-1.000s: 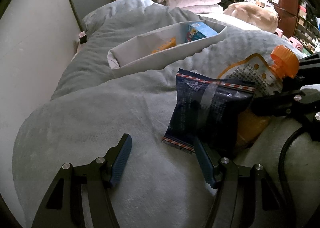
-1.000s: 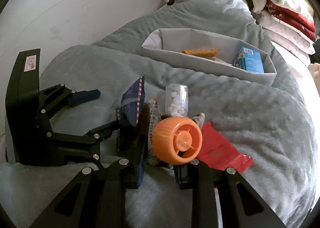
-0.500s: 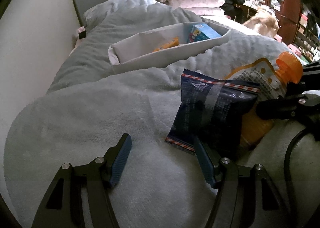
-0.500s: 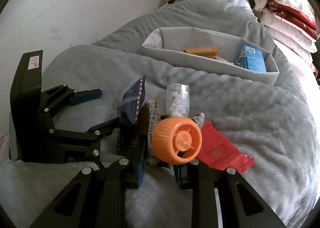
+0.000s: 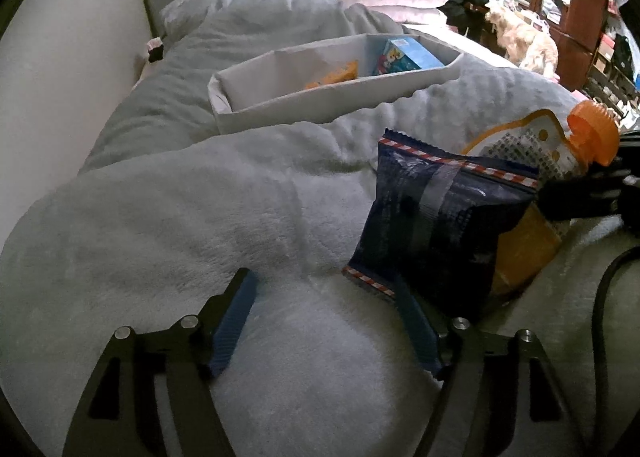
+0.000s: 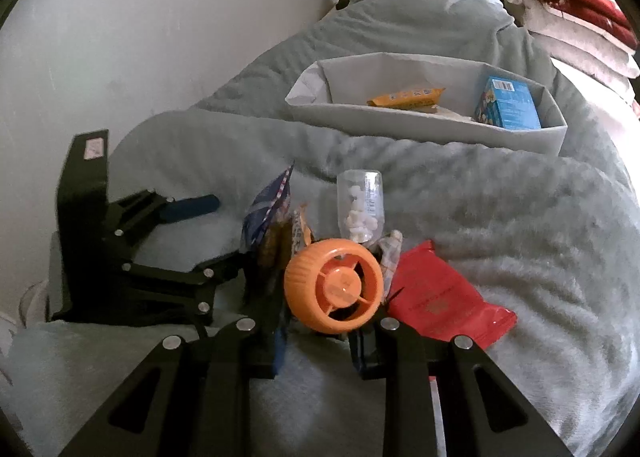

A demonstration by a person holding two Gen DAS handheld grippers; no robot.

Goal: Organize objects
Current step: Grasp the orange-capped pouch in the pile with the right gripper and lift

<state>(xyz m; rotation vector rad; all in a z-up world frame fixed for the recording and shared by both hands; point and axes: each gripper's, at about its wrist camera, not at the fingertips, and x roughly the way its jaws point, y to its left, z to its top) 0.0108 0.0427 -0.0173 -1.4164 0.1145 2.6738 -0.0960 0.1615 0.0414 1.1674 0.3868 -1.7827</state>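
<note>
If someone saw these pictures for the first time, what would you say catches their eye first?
Probably the big orange cap of the pouch, right between the right gripper fingers. Beside it a dark blue snack bag stands against the left gripper, with a red packet on the grey blanket.

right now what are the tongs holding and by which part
Right tongs grip the pouch just below its orange cap. Left tongs hold nothing.

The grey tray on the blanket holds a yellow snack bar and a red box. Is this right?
Not quite: the box in the grey tray is blue, not red. The yellow snack bar lies beside it, as the right wrist view shows.
</note>
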